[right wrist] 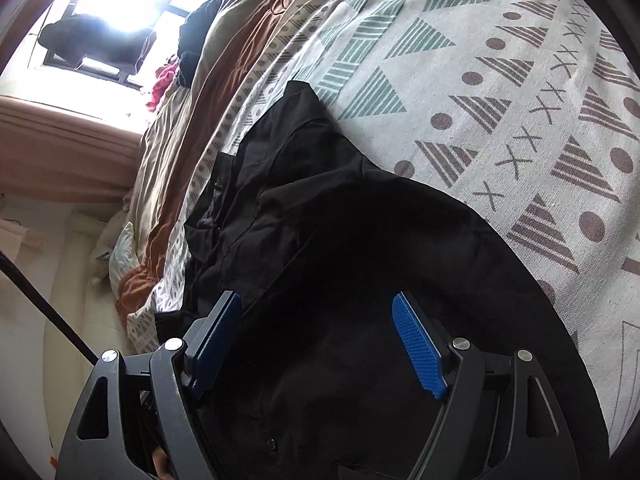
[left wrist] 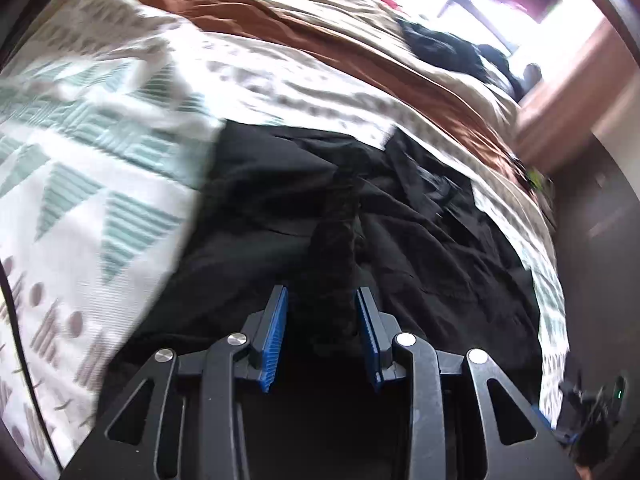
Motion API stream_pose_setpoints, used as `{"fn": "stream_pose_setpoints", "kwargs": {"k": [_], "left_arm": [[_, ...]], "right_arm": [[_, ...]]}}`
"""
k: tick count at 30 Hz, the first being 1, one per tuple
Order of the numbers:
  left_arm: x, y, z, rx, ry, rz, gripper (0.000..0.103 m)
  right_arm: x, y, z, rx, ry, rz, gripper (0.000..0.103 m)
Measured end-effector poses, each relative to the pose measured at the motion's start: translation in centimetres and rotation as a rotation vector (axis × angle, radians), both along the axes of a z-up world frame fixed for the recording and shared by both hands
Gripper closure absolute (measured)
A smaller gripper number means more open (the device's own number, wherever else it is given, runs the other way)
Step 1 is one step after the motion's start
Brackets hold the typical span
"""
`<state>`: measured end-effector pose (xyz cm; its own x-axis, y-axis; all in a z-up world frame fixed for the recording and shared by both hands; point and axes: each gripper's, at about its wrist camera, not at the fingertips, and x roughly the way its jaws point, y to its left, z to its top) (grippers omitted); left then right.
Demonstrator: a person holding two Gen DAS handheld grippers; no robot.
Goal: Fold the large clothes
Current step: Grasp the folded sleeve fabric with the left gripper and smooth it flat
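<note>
Black garment (right wrist: 320, 220) lengthwise toward window; fold bunched in left hand-held gripper (left wrist: 322, 300); right hand-held gripper (right wrist: 318, 312) wide, empty

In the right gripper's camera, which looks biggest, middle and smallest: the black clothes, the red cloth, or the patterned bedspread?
1. Black clothes, though being closest to the camera makes them look bigger.
2. Patterned bedspread, nearly as big, so that order is unsure.
3. Red cloth, clearly smallest and far away.

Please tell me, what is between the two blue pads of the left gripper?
In the left wrist view, a bunched ridge of the black garment runs up between the pads of the left gripper, which look closed on it. The patterned bedspread lies beside.
</note>
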<state>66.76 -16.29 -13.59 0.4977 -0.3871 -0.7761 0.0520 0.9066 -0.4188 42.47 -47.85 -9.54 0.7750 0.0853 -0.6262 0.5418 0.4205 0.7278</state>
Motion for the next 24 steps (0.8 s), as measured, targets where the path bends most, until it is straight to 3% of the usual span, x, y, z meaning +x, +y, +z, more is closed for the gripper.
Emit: {"fn": "stream_pose_setpoints", "kwargs": {"k": [5,9,10,12,13,19,20,22,24], "left_arm": [[-0.2,2.5,0.6,-0.049,0.012,0.054,0.067],[-0.5,2.6,1.2,-0.054,0.017,0.035,0.066],[-0.5,2.3,1.2,-0.045,0.025,0.025,0.062],[-0.4,2.1,1.0,-0.027,0.039,0.017,0.038],[-0.4,2.0,0.8,-0.018,0.043,0.018,0.033],[0.4,1.0,-0.7,0.012,0.038,-0.014,0.030],[0.5,0.6,-0.6,0.043,0.014,-0.029,0.033],[0.5,0.0,-0.3,0.086,-0.021,-0.049,0.058],[0.6,-0.5,-0.3,0.123,-0.025,-0.066,0.090]], "right_arm": [[-0.1,-0.1,0.1,-0.001,0.001,-0.007,0.026],[-0.3,-0.1,0.0,0.017,-0.005,-0.002,0.026],[-0.3,-0.1,-0.1,0.021,-0.006,-0.003,0.026],[-0.4,-0.1,-0.2,0.027,-0.005,-0.006,0.026],[-0.4,-0.2,-0.3,0.029,-0.004,-0.008,0.026],[-0.7,-0.4,-0.7,0.051,-0.008,-0.017,0.026],[-0.7,-0.4,-0.7,0.051,-0.008,-0.018,0.026],[-0.7,-0.4,-0.8,0.053,-0.009,-0.019,0.026],[-0.6,-0.3,-0.8,0.052,-0.008,-0.020,0.026]]}}
